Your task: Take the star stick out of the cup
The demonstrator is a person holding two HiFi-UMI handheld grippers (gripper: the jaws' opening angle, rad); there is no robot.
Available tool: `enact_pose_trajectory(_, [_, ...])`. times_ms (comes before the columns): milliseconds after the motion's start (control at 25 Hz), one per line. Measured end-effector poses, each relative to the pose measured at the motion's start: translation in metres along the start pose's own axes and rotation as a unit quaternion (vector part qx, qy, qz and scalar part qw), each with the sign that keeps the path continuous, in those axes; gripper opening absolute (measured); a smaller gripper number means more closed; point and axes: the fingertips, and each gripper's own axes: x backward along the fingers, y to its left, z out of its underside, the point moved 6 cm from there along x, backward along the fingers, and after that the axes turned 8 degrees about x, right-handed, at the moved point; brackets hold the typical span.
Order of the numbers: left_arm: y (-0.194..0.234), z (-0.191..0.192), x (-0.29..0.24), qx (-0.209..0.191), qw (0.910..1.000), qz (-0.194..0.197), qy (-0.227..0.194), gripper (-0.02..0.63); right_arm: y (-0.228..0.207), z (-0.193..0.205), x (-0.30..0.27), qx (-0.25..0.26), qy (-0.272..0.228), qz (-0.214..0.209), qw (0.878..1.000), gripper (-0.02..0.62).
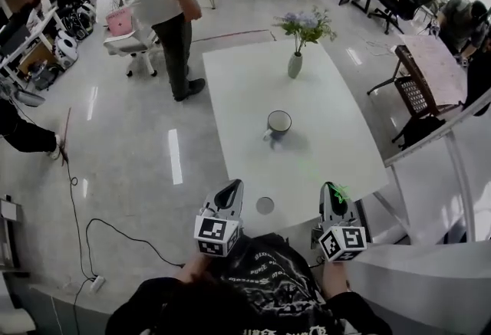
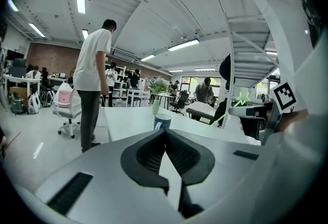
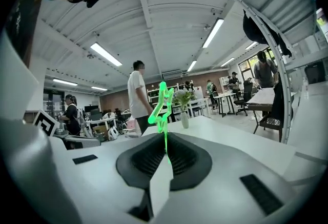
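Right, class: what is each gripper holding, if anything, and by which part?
The right gripper grips the green star stick by its thin stem, with the star above the jaws. The left gripper is shut and holds nothing.

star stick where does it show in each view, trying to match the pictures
Head view: the star stick is at lower right, at the tip of the right gripper.
Left gripper view: the star stick is at far right, mid-height.
Right gripper view: the star stick is dead centre, rising from the shut jaws.
Shared landmark: the flower vase.
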Motion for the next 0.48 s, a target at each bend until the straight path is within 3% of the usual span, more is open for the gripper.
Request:
enact_pose_trajectory(200, [-0.008, 0.004, -0.003, -0.007, 0.9999, 0.014, 0.005, 0.020, 0.004, 0.021, 0.012, -0.025, 0.015, 0.006, 1.000, 0.018])
enact_pose_trajectory(480, [-0.020, 0.006, -0.008, -0.035, 0.9987, 0.035, 0.008, 0.020, 0.013, 0.035, 0.013, -0.015, 0.038, 0.004, 0.999, 0.020])
